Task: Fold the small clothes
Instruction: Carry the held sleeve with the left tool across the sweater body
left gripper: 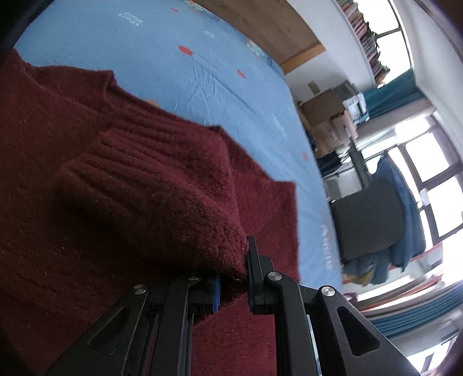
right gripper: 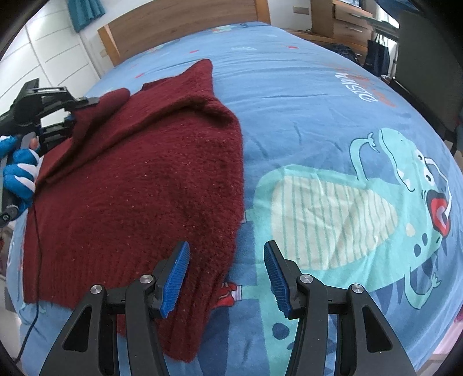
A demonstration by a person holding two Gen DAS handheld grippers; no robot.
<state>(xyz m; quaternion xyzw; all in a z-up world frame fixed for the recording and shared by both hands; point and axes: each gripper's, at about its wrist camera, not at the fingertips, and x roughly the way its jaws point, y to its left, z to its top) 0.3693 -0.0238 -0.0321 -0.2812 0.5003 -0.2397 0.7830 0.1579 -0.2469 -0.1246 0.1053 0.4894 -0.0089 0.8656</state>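
While clamped on a sleeve of the dark red sweater (right gripper: 139, 179) spread on the bed (right gripper: 303, 86), left claw (left gripper: 233, 285); right claw (right gripper: 227, 277) apart above the sweater's near edge.

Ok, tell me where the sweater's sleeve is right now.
The sleeve is pinched in the left gripper, lifted over the maroon sweater at its left side in the right wrist view.

Bedroom: bed (right gripper: 289, 86), wooden headboard (right gripper: 173, 26)
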